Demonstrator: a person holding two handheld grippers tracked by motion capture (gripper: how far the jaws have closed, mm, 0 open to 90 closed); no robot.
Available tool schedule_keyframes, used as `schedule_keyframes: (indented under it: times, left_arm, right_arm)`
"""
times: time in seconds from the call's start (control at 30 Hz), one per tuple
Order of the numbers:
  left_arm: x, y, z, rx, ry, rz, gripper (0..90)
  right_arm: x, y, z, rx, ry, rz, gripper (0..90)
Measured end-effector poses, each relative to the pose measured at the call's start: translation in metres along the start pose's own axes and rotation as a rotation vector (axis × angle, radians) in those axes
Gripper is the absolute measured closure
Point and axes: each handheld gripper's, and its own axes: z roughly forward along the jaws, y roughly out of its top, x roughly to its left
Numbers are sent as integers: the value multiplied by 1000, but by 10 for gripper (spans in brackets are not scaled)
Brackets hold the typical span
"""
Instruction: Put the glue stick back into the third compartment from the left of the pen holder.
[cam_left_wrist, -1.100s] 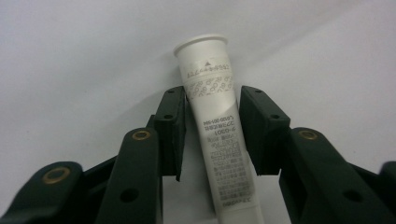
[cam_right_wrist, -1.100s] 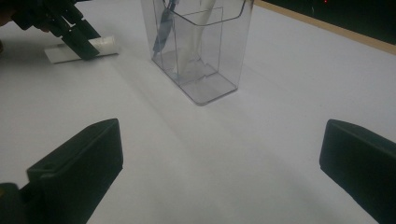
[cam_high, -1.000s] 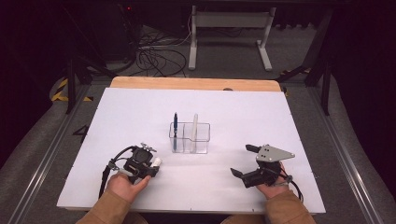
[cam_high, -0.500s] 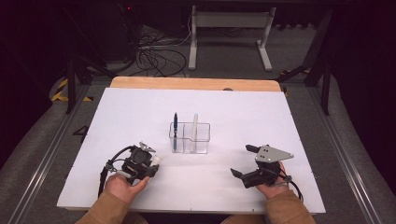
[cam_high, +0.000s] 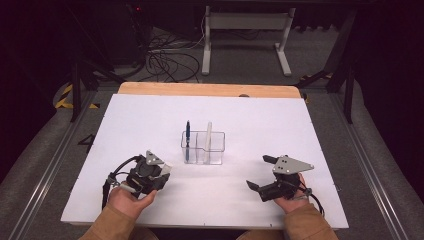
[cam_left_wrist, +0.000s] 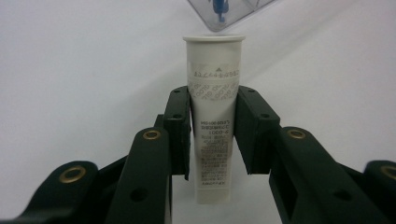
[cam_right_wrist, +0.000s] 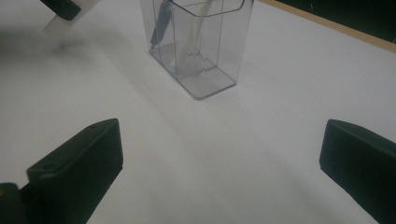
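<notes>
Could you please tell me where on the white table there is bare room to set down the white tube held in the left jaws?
Bare white table lies left of the clear plastic organiser box, and between it and the right gripper. The box's compartments already hold a blue pen and a white tube.

The white tube (cam_left_wrist: 214, 116), slim and printed with small grey lettering, its flat flanged end pointing away toward the clear holder (cam_high: 203, 147), sits clamped at mid-length between the pads of the left hand-held gripper (cam_high: 162, 172) above the white bench (cam_high: 125, 120).
</notes>
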Motion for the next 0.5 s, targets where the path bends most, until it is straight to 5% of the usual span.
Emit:
schedule_keyframes:
  times: [0.5]
  left_arm:
    - [5,7,-17,-119,-67,7,682]
  right_arm:
    - [0,0,1,-1,1,5,1]
